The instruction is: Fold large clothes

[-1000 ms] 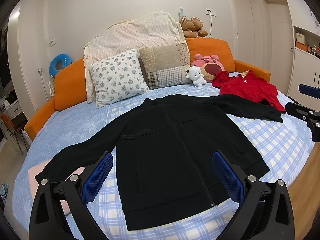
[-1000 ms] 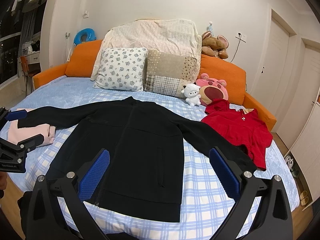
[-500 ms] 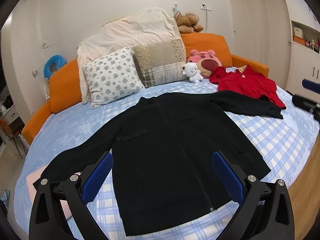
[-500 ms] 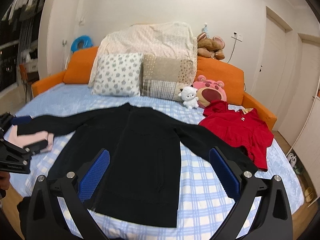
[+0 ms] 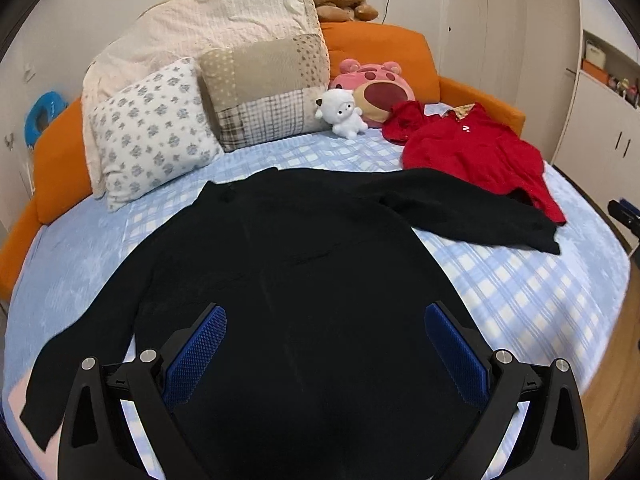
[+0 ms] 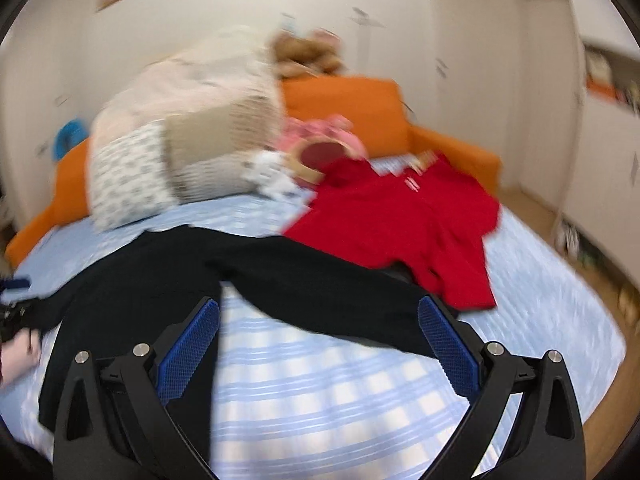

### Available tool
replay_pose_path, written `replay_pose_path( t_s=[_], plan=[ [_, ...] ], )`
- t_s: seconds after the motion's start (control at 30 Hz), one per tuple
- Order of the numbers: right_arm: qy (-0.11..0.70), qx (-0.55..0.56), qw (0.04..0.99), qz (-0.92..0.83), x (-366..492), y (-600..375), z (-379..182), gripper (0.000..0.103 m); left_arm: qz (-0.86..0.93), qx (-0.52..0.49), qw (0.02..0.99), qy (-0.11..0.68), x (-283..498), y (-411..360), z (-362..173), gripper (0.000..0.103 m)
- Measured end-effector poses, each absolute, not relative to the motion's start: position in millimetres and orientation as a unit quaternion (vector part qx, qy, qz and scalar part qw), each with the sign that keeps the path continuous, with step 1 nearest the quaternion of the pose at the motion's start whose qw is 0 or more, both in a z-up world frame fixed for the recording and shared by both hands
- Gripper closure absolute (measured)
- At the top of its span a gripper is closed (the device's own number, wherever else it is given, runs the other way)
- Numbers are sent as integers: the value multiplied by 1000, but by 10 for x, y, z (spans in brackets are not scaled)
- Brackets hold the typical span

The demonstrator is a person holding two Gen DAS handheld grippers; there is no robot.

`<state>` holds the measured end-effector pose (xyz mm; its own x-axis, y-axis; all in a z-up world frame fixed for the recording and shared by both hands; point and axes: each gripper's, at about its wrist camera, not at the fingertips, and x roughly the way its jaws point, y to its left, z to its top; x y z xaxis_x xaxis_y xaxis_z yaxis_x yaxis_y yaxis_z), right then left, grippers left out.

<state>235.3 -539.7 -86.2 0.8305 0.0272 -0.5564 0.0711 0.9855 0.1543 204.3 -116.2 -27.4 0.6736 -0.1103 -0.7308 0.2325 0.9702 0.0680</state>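
Note:
A large black jacket [image 5: 304,280] lies spread flat, front up, on the blue checked bed [image 5: 520,288], both sleeves out to the sides. My left gripper [image 5: 325,354] is open and empty, low over the jacket's lower body. My right gripper [image 6: 318,346] is open and empty, above the jacket's right sleeve [image 6: 328,292]; this view is blurred. The sleeve end lies close to its right finger [image 6: 448,344]. The right gripper's edge shows in the left wrist view [image 5: 624,212].
A red garment [image 5: 476,152] lies on the bed at the far right, touching the black sleeve [image 5: 472,212]. Pillows [image 5: 152,132], a quilt and plush toys [image 5: 372,96] line the orange headboard [image 5: 384,44]. Something pink [image 6: 16,354] lies at the bed's left edge. Cupboards [image 5: 600,120] stand right.
Both grippers have moved forward and down toward the bed. The left one now hangs over the jacket's body; the right one has swung right over the sleeve. The jacket has not moved.

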Motion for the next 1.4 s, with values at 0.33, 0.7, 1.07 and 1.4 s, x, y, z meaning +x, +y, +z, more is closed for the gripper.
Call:
replay_pose_path(
  t_s=[0.33,0.7,1.07,1.4],
  plan=[
    [389,282,874,-67,3105,-7104,-1961,10,-123,-8,874,470,3078,-1768,-1062,2],
    [472,342,811,-49,3752,-7380,-2886,29,-129,-10,839,528,3418,-1744,-1763,2],
    [421,323,847,28,3760,-6807,-2221,95,-108,-35,842,528,3539,-1138,-1753,2],
    [324,195,877,297,3370,-4800,-454,95,-139,-148,803,561,3828,-686,-1823,2]
  ],
)
